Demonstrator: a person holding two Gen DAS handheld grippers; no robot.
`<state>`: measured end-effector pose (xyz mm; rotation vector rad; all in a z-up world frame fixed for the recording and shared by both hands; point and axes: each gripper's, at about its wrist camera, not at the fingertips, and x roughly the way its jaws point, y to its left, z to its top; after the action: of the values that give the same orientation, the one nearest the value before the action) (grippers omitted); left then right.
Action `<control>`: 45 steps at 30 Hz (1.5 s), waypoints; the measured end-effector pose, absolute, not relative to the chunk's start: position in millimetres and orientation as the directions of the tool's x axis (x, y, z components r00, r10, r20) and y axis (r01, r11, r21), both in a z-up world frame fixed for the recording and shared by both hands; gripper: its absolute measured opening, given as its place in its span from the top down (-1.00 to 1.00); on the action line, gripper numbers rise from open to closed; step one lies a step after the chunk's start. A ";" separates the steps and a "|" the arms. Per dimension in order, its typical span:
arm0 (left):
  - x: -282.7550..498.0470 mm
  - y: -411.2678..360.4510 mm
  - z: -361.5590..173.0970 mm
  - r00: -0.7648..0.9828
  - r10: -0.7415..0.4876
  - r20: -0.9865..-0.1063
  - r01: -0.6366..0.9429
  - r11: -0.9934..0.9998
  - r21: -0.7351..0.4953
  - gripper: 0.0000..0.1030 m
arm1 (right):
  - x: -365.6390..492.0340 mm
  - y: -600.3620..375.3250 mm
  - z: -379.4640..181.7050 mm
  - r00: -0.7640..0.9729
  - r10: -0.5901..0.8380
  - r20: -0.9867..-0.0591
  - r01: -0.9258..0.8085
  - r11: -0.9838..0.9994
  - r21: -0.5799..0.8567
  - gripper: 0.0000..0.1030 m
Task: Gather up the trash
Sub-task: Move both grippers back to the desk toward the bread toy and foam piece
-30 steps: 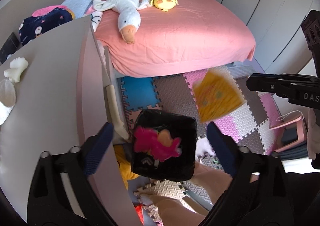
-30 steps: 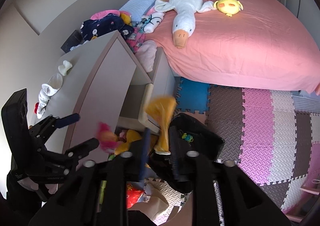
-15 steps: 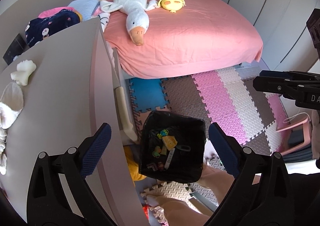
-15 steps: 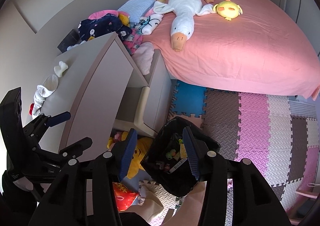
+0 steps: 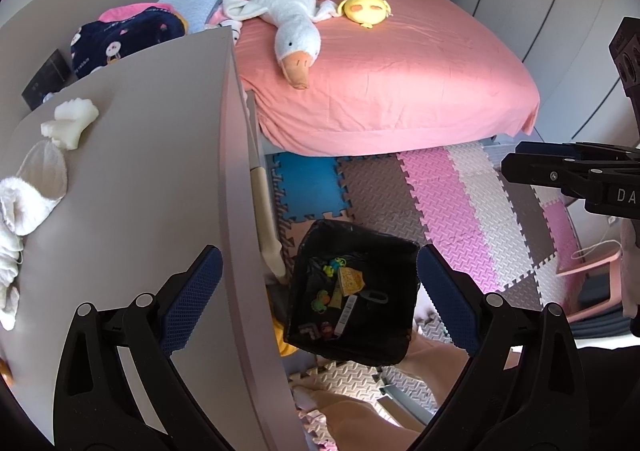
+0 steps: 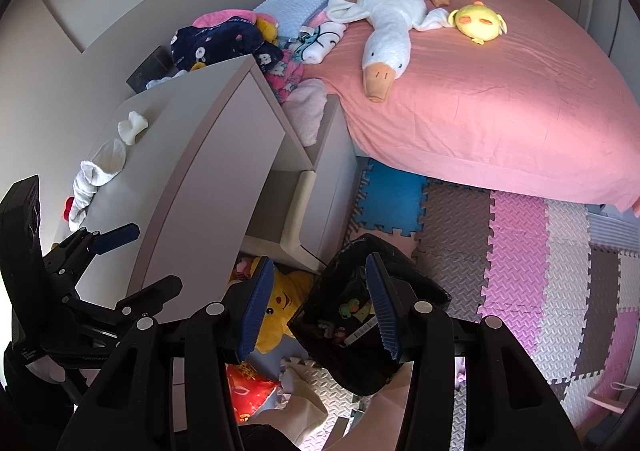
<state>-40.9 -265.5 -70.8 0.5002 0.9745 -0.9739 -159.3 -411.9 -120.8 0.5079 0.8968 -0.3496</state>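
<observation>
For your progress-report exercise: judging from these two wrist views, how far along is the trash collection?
Done: several small colourful scraps already lie inside the black bin on the floor mats.
In hand: nothing; the left gripper and right gripper are both open and empty above the bin.
Left: a red packet on the floor beside the dresser looks uncollected.

White letters "DA" on the right gripper body, cut off at frame edge. Nothing else readable; bin scraps too small.
</observation>
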 end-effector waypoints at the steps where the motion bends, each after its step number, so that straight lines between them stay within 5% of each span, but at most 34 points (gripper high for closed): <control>1: -39.7 -263.9 -70.4 0.213 -0.457 -0.864 0.860 0.507 -0.056 -0.83 | -156.9 -411.1 -120.2 0.582 -0.076 -0.810 0.485 0.832 0.271 0.04; 15: -22.7 -233.0 -62.2 0.284 -0.434 -0.855 0.792 0.609 -0.046 -0.83 | -118.8 -387.9 -109.9 0.600 -0.022 -0.799 0.380 0.888 0.261 -0.12; 45: 12.3 -99.1 -53.2 0.469 -0.298 -0.831 0.489 0.872 -0.037 -0.83 | -20.2 -303.0 -92.5 0.606 0.118 -0.787 0.064 0.978 0.197 -0.13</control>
<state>12.3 -99.1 -53.2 0.2177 0.9699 -0.4872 -20.2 -303.0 -92.5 0.2133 0.9212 0.0319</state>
